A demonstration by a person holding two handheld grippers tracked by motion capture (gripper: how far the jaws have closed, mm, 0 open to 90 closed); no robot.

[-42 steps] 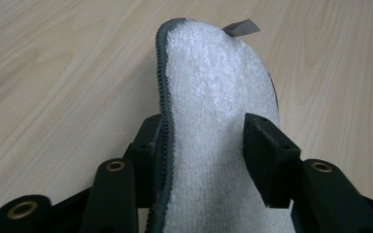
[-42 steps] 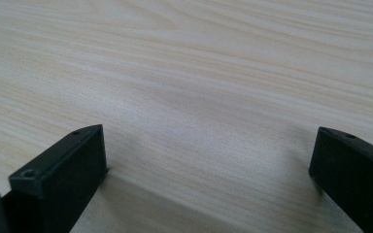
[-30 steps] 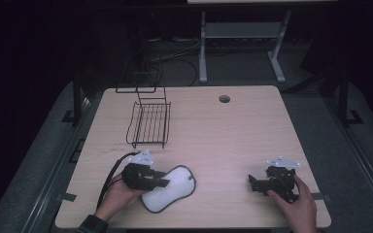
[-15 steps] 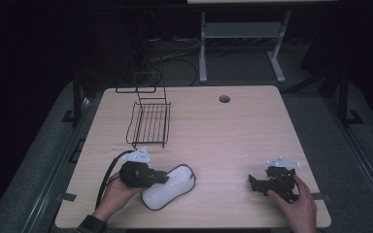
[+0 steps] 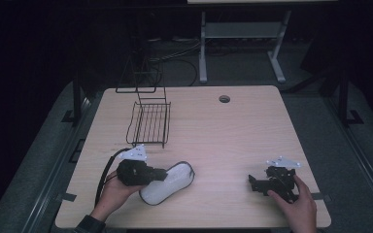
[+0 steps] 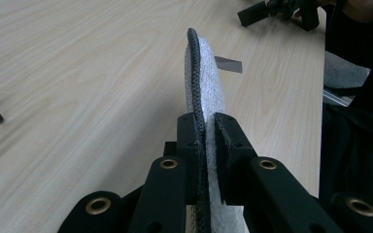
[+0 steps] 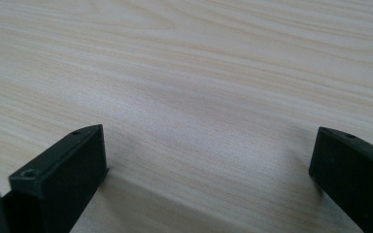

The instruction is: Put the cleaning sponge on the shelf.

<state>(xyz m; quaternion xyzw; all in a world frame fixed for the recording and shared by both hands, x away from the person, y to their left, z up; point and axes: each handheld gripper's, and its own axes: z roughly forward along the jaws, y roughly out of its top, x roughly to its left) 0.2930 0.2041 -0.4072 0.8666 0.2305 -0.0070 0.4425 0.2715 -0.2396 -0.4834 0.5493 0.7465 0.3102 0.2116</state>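
When you look down from the high view, the left claw (image 5: 162, 174) sits at the near left of the light wood desk (image 5: 223, 141), held by the person's left hand (image 5: 112, 191). It has just been squeezing in, and its jaws now pinch the near edge of a white slipper (image 5: 172, 182) with a dark rim. The slipper lies flat on the desk, just past the hand, with its long side pointing up and to the right. A black wire basket (image 5: 150, 124) stands farther back on the desk, near the slipper but not touching it. Over at the near right, the right claw (image 5: 253, 182) rests low on the desk under the person's right hand (image 5: 296, 206), well apart from the slipper. From the left gripper view, the left claw (image 6: 205, 131) has its two black jaws close together with the slipper (image 6: 206, 73) between them. The dark rim runs right through the gap, and the white fuzzy part stands up on its edge beyond the jaws. The other claw (image 6: 277, 9) shows far off at the top, on the desk (image 6: 77, 73). From the right gripper view, the right claw (image 7: 209, 155) has its jaws wide apart, with bare desk (image 7: 199, 73) between them.
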